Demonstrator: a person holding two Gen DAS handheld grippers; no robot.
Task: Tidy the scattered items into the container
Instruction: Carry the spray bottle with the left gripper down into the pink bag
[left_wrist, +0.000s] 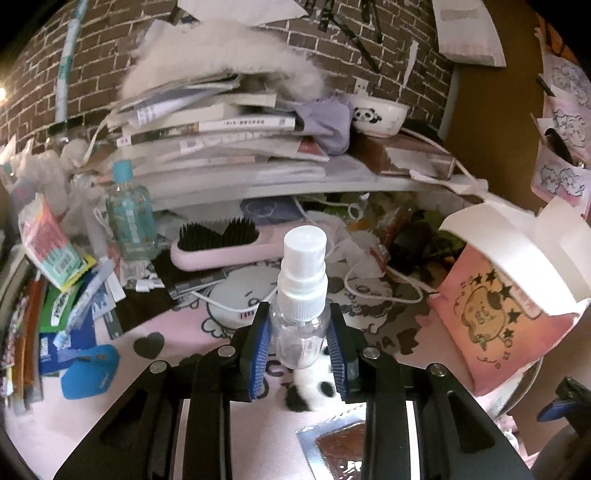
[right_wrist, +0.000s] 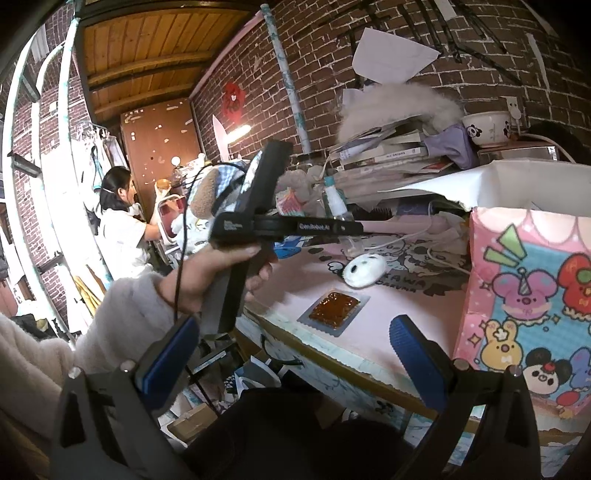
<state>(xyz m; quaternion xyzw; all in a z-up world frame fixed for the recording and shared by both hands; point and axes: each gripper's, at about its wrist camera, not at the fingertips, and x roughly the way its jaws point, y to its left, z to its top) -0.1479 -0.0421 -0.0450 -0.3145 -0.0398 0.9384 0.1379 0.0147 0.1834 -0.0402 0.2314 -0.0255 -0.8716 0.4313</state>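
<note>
Between the left gripper's blue pads sits the clear spray bottle, pinched around its body, upright, lifted above the pink worktop. I'd say the step in hand is carrying it to the pink paper bag on the right. Best bet: keep it vertical, clear the folded white rim, and only let go once it's well inside, since smooth plastic could slip. The right gripper hangs spread wide, holding nothing, off the worktop edge near the bag. Can't see into the bag at all, and the furry panda thing and foil sauce packet are partly blocked by the left gripper.
</note>
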